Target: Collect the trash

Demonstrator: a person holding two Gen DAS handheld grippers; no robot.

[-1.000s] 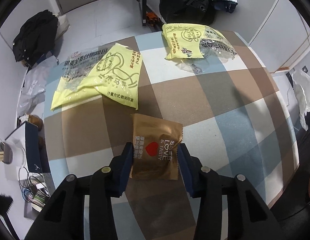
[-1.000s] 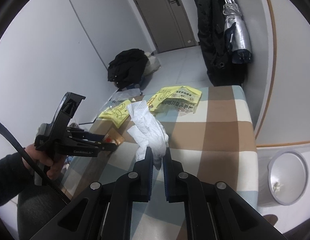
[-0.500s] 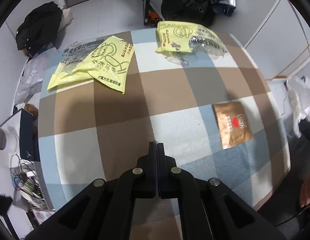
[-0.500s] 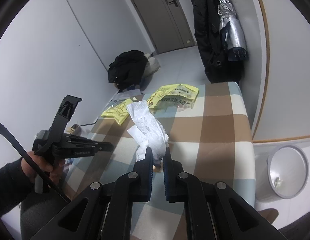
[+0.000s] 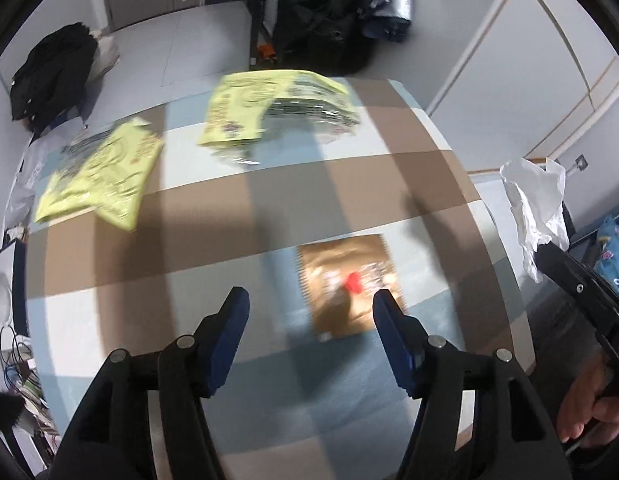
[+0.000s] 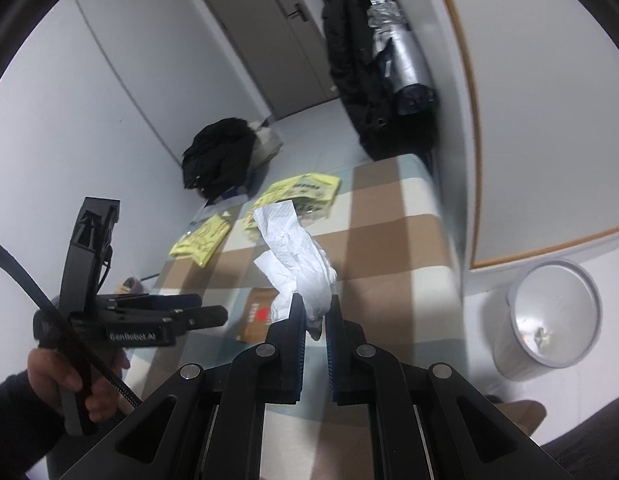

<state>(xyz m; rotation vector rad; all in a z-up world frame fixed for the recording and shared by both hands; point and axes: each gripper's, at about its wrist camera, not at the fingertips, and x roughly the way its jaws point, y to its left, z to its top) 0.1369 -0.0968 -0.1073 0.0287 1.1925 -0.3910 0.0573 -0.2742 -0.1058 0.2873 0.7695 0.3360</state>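
A brown snack packet (image 5: 349,284) with a red heart lies flat on the checked tablecloth (image 5: 237,216). My left gripper (image 5: 311,294) hovers over it, jaws opening; the packet sits between the fingers, closer to the right one, and the pads do not press it. My right gripper (image 6: 313,308) is shut on a crumpled white tissue (image 6: 297,248), held up over the table's right side. The tissue (image 5: 533,208) also shows at the right edge of the left wrist view. In the right wrist view the left gripper (image 6: 213,308) and the brown packet (image 6: 255,314) appear at lower left.
Two yellow plastic bags (image 5: 97,176) (image 5: 249,112) lie at the table's far side. A white trash bin (image 6: 549,316) stands on the floor right of the table. A black coat (image 6: 217,152) lies on the floor, and dark bags (image 5: 329,8) stand behind the table.
A second ago the left gripper had the brown packet between its fingers, then stood shut and empty with the packet on the table. Now it has shifted toward the packet with jaws apart.
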